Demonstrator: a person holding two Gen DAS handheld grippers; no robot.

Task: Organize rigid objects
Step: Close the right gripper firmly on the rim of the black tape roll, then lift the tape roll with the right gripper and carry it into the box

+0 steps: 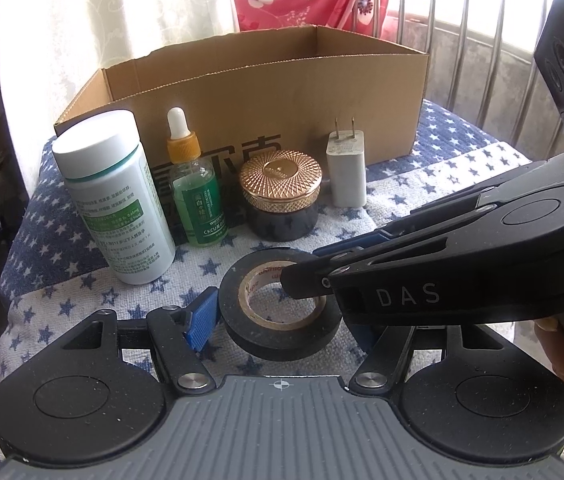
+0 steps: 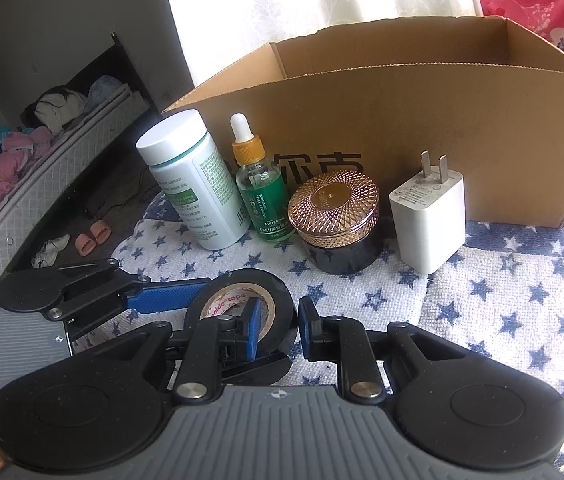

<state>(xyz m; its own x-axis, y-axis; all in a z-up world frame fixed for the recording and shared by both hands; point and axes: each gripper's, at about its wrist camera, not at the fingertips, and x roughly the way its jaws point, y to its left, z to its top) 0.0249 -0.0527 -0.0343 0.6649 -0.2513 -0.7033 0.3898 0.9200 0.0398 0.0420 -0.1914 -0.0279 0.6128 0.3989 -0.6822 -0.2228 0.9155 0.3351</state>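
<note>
A black tape roll [image 1: 277,320] [image 2: 241,280] hangs tilted just above the star-patterned cloth [image 1: 61,240]. My left gripper [image 1: 282,324] spans its outer sides: the left blue pad [image 1: 201,320] touches the roll, while the other pad is mostly hidden behind the right gripper. My right gripper [image 2: 277,326] is shut on the roll's wall, one finger inside the hole and one outside. Behind stand a white pill bottle [image 1: 117,200], a green dropper bottle [image 1: 195,196], a gold-lidded jar [image 1: 282,196] and a white charger [image 1: 346,168].
An open cardboard box [image 1: 282,92] [image 2: 422,120] stands right behind the row of objects. Window bars [image 1: 462,20] rise at the back right. The table drops off on the left, with slippers [image 2: 93,236] and a bed [image 2: 41,160] below.
</note>
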